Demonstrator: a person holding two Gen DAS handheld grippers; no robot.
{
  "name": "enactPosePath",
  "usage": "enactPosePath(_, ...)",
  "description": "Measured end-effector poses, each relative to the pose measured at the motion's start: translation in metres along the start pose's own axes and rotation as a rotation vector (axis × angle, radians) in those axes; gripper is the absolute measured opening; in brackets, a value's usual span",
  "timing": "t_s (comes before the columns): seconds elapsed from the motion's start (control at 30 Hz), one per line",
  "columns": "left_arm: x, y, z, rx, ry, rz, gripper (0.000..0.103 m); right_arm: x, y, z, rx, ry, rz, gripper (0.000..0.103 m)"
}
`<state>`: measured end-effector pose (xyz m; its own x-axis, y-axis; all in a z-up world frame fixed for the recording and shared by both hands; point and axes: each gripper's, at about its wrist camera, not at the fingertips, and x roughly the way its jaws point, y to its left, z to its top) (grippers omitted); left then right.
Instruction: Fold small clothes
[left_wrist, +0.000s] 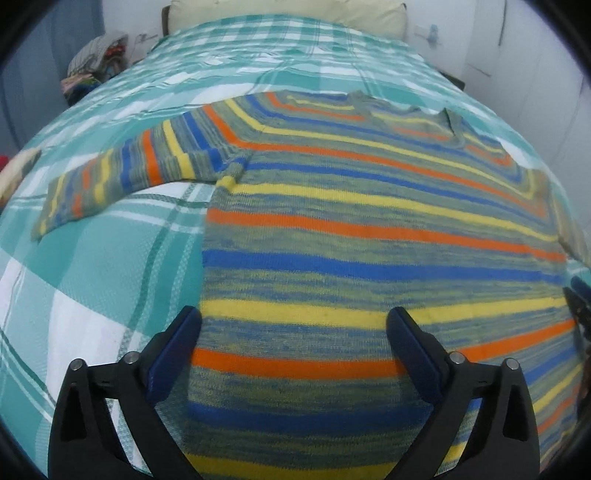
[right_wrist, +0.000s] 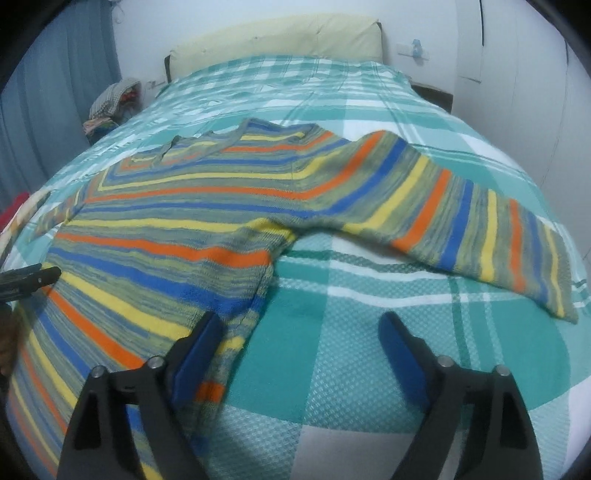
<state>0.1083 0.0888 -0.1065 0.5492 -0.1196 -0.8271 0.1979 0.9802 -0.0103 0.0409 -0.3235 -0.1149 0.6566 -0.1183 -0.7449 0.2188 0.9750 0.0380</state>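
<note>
Bed with teal-and-white checked cover (right_wrist: 369, 314) carries everything. Knitted sweater striped orange, blue, yellow on grey-green (left_wrist: 351, 236) lies flat on it, sleeves spread out to both sides, likely laid out so the fold starts clean. Left tongs (left_wrist: 293, 325) wide, empty, over the lower body near its left edge. Right tongs (right_wrist: 301, 328) wide, empty, straddling the sweater's right side edge, probably lining up a pinch.
</note>
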Motion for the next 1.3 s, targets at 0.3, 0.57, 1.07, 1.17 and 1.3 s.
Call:
enactPosePath(0.3, 0.0035, -0.0029, -0.0023, 0.018, 0.003, 0.032, 0.103, 0.0051, 0.0048, -0.002, -0.022, 0.018, -0.006, 0.099)
enactPosePath(0.57, 0.0035, -0.0052, -0.004, 0.025, -0.001, 0.049, 0.103, 0.0059, 0.0056, -0.002, -0.025, 0.021, -0.006, 0.102)
enactPosePath(1.07, 0.0044, -0.0039, -0.0042, 0.027, -0.005, 0.055, 0.103, 0.0057, 0.0054, -0.002, -0.025, 0.02, -0.006, 0.103)
enactPosePath(1.17, 0.005, -0.0037, -0.0036, 0.027, -0.004, 0.059, 0.103, 0.0057, 0.0055, -0.002, -0.025, 0.02, -0.007, 0.103)
enactPosePath(1.3, 0.0058, -0.0039, -0.003, 0.03, -0.004, 0.065, 0.103, 0.0057, 0.0054, -0.002, -0.025, 0.02, -0.006, 0.103)
